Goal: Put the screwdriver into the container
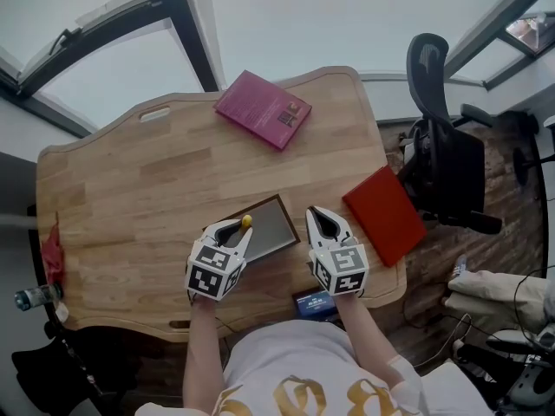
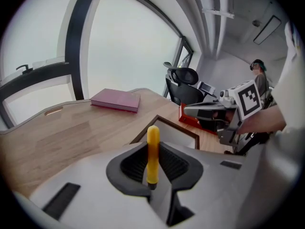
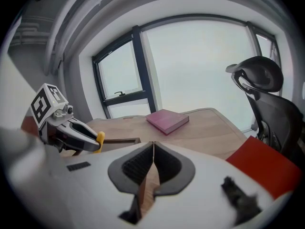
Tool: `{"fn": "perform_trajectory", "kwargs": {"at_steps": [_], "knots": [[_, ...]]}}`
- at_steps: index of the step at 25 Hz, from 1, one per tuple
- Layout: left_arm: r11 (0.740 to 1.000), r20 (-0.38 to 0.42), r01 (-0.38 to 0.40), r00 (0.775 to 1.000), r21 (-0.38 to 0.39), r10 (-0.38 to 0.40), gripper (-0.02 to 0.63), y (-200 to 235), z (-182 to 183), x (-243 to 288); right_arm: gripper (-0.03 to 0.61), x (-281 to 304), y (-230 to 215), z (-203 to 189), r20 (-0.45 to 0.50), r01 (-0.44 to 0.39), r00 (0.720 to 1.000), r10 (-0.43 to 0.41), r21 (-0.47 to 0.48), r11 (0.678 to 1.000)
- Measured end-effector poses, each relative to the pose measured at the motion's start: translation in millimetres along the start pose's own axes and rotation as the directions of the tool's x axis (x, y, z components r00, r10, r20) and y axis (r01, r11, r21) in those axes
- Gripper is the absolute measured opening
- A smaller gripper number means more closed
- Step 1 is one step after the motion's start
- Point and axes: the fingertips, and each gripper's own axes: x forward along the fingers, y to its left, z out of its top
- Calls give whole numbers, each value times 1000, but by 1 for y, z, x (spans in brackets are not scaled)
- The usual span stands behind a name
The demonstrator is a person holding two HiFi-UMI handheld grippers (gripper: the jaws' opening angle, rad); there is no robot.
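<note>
A yellow-handled screwdriver (image 1: 246,222) (image 2: 153,152) is clamped between the jaws of my left gripper (image 1: 242,226) (image 2: 152,146), its handle sticking out past the fingertips. That gripper hovers over the near left corner of the container (image 1: 272,229) (image 2: 177,133), a shallow dark-framed tray with a grey floor. My right gripper (image 1: 323,212) (image 3: 153,145) is shut with nothing in it, just right of the tray. In the right gripper view the left gripper (image 3: 71,128) shows at the left with the yellow tip (image 3: 100,138) over the tray's rim (image 3: 119,140).
A pink book (image 1: 264,108) (image 3: 167,120) lies at the table's far side and a red book (image 1: 384,214) (image 3: 267,168) at the right edge. A small blue-screened device (image 1: 314,302) sits at the front edge. An office chair (image 1: 442,154) stands to the right.
</note>
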Motion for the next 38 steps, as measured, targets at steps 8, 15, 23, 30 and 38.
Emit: {"fn": "perform_trajectory", "kwargs": {"at_steps": [8, 15, 23, 30, 38], "knots": [[998, -103, 35, 994, 54, -29, 75, -7, -3, 14, 32, 4, -9, -3, -15, 8, 1000, -7, 8, 1000], [996, -182, 46, 983, 71, -33, 75, -11, -11, 25, 32, 7, -10, -7, -24, 3, 1000, -3, 13, 1000], [989, -278, 77, 960, 124, -39, 75, -16, -22, 39, 32, 9, -16, -11, -36, 9, 999, -9, 21, 1000], [985, -340, 108, 939, 133, -57, 75, -20, -31, 50, 32, 11, -21, -15, -46, 17, 999, -16, 29, 999], [980, -386, 147, 919, 135, -85, 75, -22, -38, 60, 32, 19, -18, -21, -64, 14, 998, -11, 36, 999]]}}
